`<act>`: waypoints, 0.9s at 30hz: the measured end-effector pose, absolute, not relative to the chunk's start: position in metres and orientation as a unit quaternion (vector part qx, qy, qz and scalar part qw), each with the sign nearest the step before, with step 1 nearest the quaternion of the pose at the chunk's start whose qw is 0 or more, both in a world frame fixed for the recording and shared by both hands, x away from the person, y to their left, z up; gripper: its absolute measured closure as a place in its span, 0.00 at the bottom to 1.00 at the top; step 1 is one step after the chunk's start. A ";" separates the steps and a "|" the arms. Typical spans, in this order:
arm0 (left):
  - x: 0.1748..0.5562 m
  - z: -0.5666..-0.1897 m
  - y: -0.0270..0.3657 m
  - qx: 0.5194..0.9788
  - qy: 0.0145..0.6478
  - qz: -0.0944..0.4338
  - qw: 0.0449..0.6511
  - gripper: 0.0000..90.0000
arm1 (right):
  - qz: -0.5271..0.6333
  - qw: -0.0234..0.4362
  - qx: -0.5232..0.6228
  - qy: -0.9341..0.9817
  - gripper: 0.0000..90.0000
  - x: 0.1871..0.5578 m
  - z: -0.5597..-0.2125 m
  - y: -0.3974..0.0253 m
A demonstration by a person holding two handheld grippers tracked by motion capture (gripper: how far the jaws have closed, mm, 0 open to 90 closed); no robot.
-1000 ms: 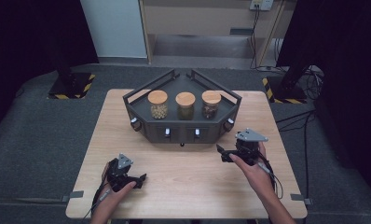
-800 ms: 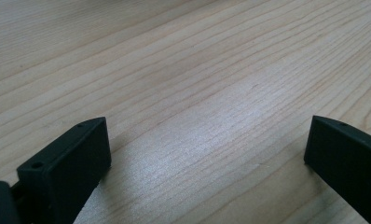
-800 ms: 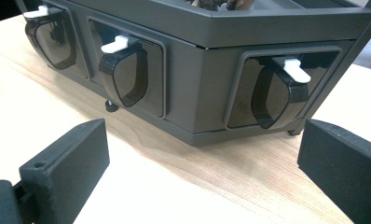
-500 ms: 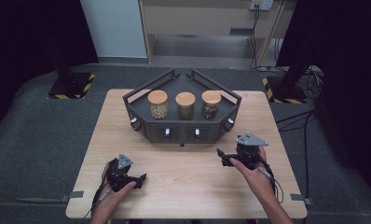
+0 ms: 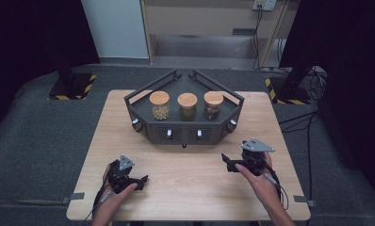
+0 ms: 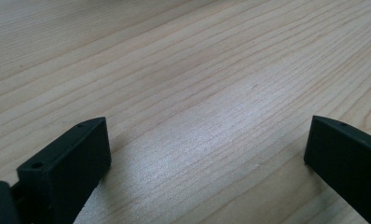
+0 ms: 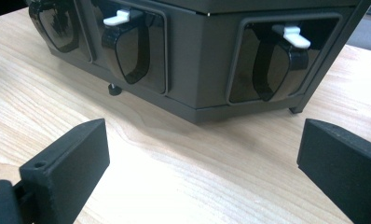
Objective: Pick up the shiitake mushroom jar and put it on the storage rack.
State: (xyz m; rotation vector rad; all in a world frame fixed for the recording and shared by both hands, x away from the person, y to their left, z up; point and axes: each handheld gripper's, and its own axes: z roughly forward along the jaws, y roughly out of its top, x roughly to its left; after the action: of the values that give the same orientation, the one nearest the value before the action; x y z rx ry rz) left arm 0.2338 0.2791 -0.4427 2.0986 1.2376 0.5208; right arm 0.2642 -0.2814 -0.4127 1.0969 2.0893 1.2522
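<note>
here's the pale wooden table (image 5: 190, 188), and at its far middle sits the dark grey angular metal rack (image 5: 184, 132) with a raised rail round its top. three clear glass jars with round wooden lids stand in a row on it: the left jar of pale round pieces (image 5: 159, 105), the middle jar of greenish contents (image 5: 187, 107), the right jar of dark contents (image 5: 213, 104), each just beside the next and upright.

down at the near left, the left black two-jaw gripper (image 5: 139, 181) sits low over the bare wood in the person's left hand (image 5: 114, 193), well apart from the rack. in the left gripper view its jaws stand wide apart with only wood grain between them, gripping nothing.

over on the right, the right black two-jaw gripper (image 5: 225, 160), with its grey three-cornered plate on top, is held in the person's right hand (image 5: 260, 176), near the rack's front and pointing toward it. in the right gripper view its jaws are spread wide too, empty, and straight ahead is the rack's front face: two glossy black scoop-shaped drawers with white tabs, one at left (image 7: 127, 44), one at right (image 7: 279, 60), and a third drawer (image 7: 58, 25) at the far left corner. a small black foot (image 7: 113, 88) props the rack on the table.
</note>
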 end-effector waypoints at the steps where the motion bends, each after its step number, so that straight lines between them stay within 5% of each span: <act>1: 0.234 -0.443 0.279 0.798 0.471 0.198 0.319 0.00 | 0.456 0.233 0.399 0.761 0.02 0.264 -0.413 -0.282; 27: 0.234 -0.443 0.279 0.798 0.471 0.198 0.319 0.00 | 0.457 0.222 0.400 0.763 0.03 0.251 -0.425 -0.288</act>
State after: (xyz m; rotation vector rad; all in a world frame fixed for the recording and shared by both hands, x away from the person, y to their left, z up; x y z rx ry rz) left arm 0.2338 0.2791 -0.4427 2.0982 1.2378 0.5210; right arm 0.2514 -0.2884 -0.4247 1.1055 2.1075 1.2611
